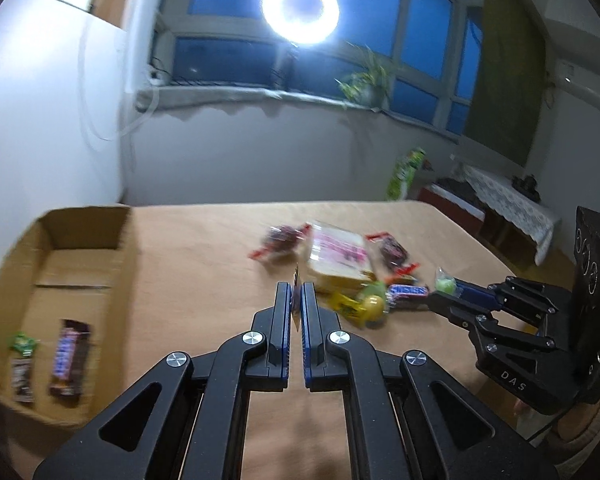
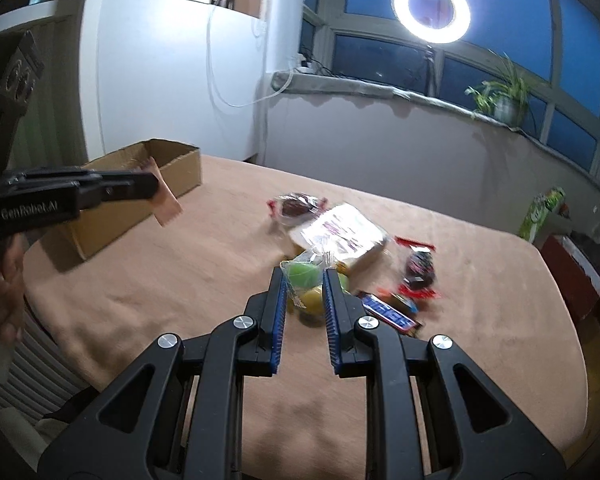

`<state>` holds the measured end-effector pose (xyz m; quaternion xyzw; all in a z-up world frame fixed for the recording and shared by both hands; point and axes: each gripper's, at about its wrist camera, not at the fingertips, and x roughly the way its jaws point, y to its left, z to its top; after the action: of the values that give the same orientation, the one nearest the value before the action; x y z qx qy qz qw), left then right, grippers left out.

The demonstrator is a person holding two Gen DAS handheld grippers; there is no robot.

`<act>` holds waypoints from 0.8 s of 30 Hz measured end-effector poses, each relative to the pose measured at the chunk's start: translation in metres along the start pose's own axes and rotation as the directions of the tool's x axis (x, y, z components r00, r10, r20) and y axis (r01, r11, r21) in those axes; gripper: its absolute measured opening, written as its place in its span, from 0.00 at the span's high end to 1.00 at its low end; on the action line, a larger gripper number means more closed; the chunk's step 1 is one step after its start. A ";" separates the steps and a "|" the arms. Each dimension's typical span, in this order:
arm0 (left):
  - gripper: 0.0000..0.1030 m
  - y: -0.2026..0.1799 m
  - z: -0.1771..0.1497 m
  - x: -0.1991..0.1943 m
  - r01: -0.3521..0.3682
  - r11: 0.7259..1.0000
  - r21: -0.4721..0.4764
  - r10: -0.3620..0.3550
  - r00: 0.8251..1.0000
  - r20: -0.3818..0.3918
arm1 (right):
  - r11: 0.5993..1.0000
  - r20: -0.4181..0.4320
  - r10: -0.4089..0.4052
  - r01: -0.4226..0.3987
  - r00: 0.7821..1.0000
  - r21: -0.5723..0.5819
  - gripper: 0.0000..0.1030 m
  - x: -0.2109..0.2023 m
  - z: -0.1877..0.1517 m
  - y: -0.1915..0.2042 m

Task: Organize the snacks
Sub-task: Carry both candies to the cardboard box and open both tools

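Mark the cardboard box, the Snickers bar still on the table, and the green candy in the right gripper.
cardboard box [image 1: 86, 226], left wrist view, on its far inner wall.
Snickers bar [image 1: 408, 290], left wrist view, on the blue lettering of the wrapper.
green candy [image 2: 302, 274], right wrist view, on the green ball between the fingers.

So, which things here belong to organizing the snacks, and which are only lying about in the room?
Belong to the job:
- cardboard box, two bars already inside
- snack pile on the table
- thin packet in the left gripper
- green candy in the right gripper

Just lying about:
- ring light
- potted plant
- green bag on the floor
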<state>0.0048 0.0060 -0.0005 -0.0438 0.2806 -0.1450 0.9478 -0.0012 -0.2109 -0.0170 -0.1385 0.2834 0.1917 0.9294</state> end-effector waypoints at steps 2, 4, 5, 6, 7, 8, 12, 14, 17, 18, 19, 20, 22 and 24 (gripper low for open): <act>0.97 0.011 -0.001 -0.010 -0.025 1.000 -0.014 0.025 1.000 0.019 | 1.000 0.003 0.016 -0.016 1.000 -0.021 0.82 0.002 0.007 0.012; 0.97 0.027 -0.002 -0.020 -0.054 0.998 -0.032 0.055 0.998 0.038 | 0.998 0.004 0.034 -0.034 0.999 -0.049 0.82 0.007 0.015 0.028; 0.97 0.035 -0.002 -0.025 -0.067 0.997 -0.044 0.069 0.997 0.047 | 0.997 0.005 0.044 -0.043 0.999 -0.062 0.82 0.009 0.019 0.035; 0.97 0.044 -0.003 -0.031 -0.083 0.995 -0.059 0.086 0.995 0.056 | 0.996 0.006 0.055 -0.054 0.998 -0.077 0.82 0.011 0.023 0.044; 0.97 0.052 -0.005 -0.037 -0.095 0.993 -0.073 0.100 0.993 0.063 | 0.993 0.008 0.068 -0.067 0.998 -0.095 0.82 0.013 0.027 0.053; 0.97 0.060 -0.006 -0.042 -0.108 0.990 -0.086 0.114 0.991 0.069 | 0.990 0.010 0.083 -0.081 0.997 -0.112 0.82 0.016 0.032 0.063; 0.97 0.095 -0.010 -0.059 -0.176 0.976 -0.130 0.188 0.978 0.087 | 0.976 0.017 0.142 -0.137 0.990 -0.170 0.82 0.029 0.050 0.102; 0.97 0.111 -0.012 -0.066 -0.204 0.968 -0.147 0.218 0.972 0.091 | 0.968 0.019 0.168 -0.161 0.986 -0.193 0.82 0.035 0.058 0.117; 0.97 0.133 -0.015 -0.075 -0.240 0.956 -0.170 0.258 0.962 0.093 | 0.952 0.022 0.212 -0.202 0.977 -0.232 0.82 0.046 0.070 0.145; 0.97 0.141 -0.016 -0.077 -0.252 0.951 -0.180 0.271 0.958 0.093 | 0.946 0.022 0.226 -0.214 0.974 -0.244 0.82 0.050 0.074 0.154; 0.97 0.146 -0.017 -0.078 -0.259 0.948 -0.186 0.279 0.956 0.093 | 0.939 0.022 0.242 -0.229 0.970 -0.258 0.82 0.055 0.078 0.164; 0.97 0.151 -0.018 -0.080 -0.266 0.945 -0.193 0.287 0.953 0.092 | 0.934 0.022 0.251 -0.237 0.968 -0.268 0.82 0.058 0.081 0.172; 0.97 0.160 -0.019 -0.081 -0.277 0.939 -0.204 0.299 0.950 0.089 | 0.923 0.023 0.275 -0.257 0.961 -0.287 0.82 0.065 0.087 0.187; 0.97 0.166 -0.020 -0.080 -0.283 0.935 -0.212 0.307 0.948 0.085 | 0.913 0.021 0.293 -0.273 0.956 -0.302 0.82 0.071 0.091 0.199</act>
<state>-0.0286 0.1888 -0.0034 -0.1029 0.2410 0.0302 0.9646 0.0099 0.0186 -0.0146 -0.2270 0.2381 0.3689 0.8693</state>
